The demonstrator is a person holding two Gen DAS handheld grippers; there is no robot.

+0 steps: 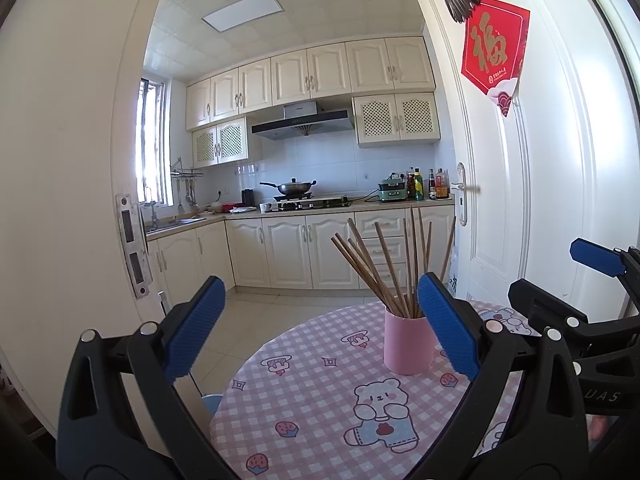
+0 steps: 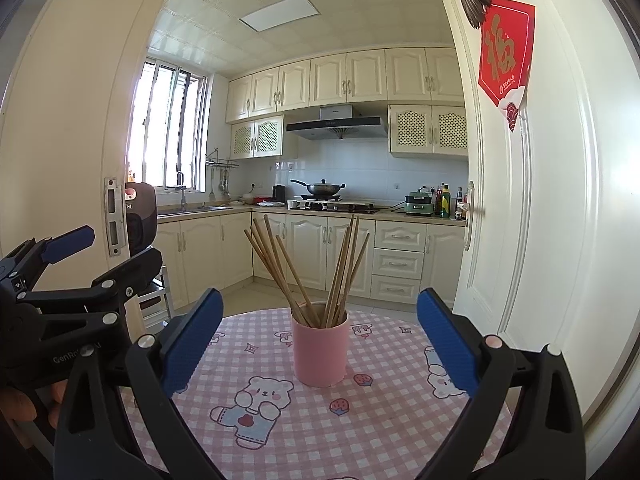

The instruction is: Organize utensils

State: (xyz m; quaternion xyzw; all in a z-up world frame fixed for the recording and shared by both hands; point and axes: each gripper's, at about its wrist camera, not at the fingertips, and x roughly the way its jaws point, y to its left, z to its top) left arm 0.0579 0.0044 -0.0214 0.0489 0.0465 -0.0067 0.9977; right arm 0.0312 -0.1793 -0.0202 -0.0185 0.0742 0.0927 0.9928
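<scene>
A pink cup (image 1: 409,344) stands upright on the round table with a pink checked cloth (image 1: 320,408). Several wooden chopsticks (image 1: 380,268) stand in it, fanned out. My left gripper (image 1: 320,332) is open and empty, held above the table with the cup just inside its right finger. In the right wrist view the cup (image 2: 319,354) and chopsticks (image 2: 312,272) sit centred ahead of my right gripper (image 2: 320,340), which is open and empty. Each gripper shows in the other's view: the right one (image 1: 580,280) and the left one (image 2: 80,264).
The table (image 2: 360,420) is small and its far edge drops off toward the kitchen floor. A white door (image 1: 520,160) stands open at right, with a door frame (image 2: 60,160) at left. Kitchen counters (image 1: 300,208) lie beyond.
</scene>
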